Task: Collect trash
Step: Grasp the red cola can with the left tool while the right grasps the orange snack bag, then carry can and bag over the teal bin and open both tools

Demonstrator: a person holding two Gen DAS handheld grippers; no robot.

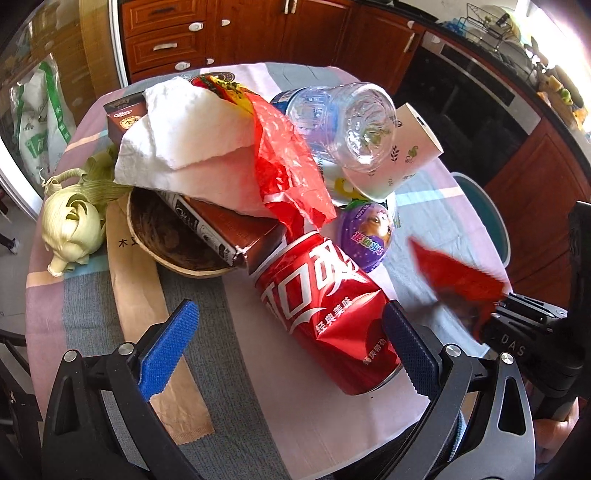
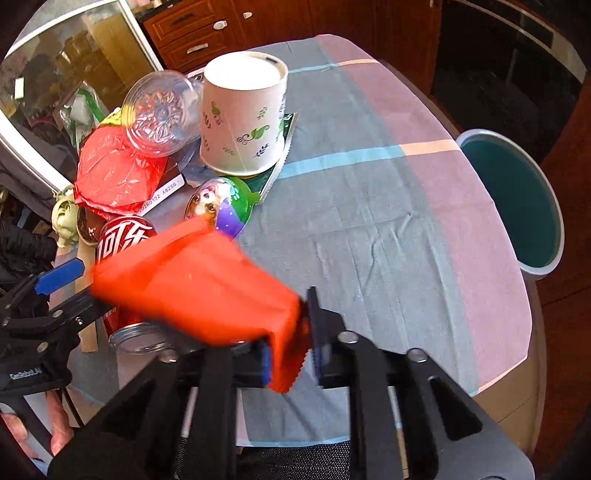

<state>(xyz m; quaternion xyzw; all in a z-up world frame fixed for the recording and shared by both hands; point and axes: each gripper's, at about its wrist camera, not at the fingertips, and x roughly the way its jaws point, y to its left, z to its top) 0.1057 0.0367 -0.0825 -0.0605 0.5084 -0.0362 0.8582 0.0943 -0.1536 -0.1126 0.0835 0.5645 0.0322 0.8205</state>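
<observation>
The right gripper (image 2: 286, 363) pinches a red wrapper (image 2: 199, 284) at one edge; the left gripper (image 1: 291, 343) stands spread around a dented cola can (image 1: 325, 314), pads not pressing. Risk: the edge grip may slip and drop the wrapper short of the teal bin (image 2: 517, 206) at 3 o'clock. A striped tablecloth (image 2: 388, 221) covers the table; wooden cabinets (image 1: 221, 33) stand at 12 o'clock.

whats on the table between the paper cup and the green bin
Nothing: in the right wrist view only bare tablecloth lies between the paper cup and the green bin.
</observation>
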